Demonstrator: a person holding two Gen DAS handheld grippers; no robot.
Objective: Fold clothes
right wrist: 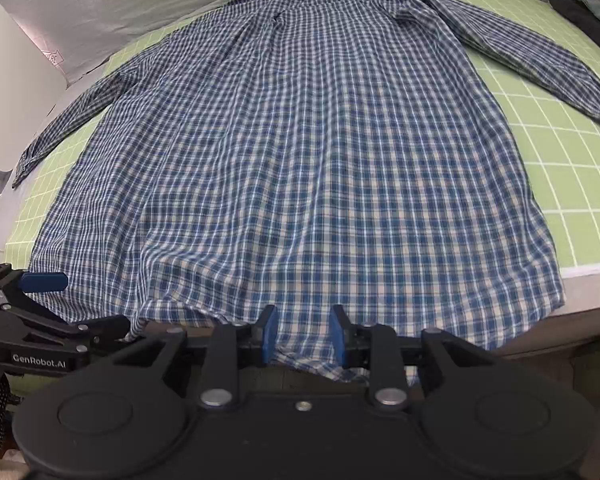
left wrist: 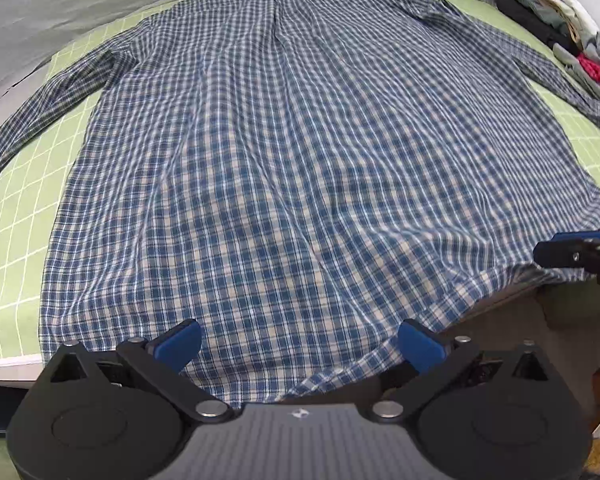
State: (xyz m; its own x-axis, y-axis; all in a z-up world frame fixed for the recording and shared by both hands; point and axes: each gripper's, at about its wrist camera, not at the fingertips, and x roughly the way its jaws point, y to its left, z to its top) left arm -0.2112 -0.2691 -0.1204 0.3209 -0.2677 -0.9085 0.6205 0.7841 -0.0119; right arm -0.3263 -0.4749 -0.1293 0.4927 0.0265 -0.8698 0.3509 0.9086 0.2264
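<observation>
A blue and white checked long-sleeved shirt [left wrist: 300,140] [right wrist: 308,152] lies spread flat on a green grid mat [left wrist: 20,208] [right wrist: 560,152]. Its collar is far from me, both sleeves are stretched out, and its hem hangs over the near table edge. My left gripper [left wrist: 300,344] is wide open over the hem's left part, its blue pads [left wrist: 180,344] clear of the cloth. My right gripper [right wrist: 303,332] has its jaws a little apart. The hem's edge lies between its pads [right wrist: 270,330], which do not press on it. Each gripper shows at the edge of the other's view [left wrist: 572,246] [right wrist: 44,282].
A pile of folded clothes [left wrist: 560,20] [right wrist: 580,8] sits at the far right of the mat. A grey sheet with printed marks [left wrist: 60,0] [right wrist: 100,8] lies beyond the mat. A white rounded object [right wrist: 16,112] stands at the left. The table's front edge runs just under the hem.
</observation>
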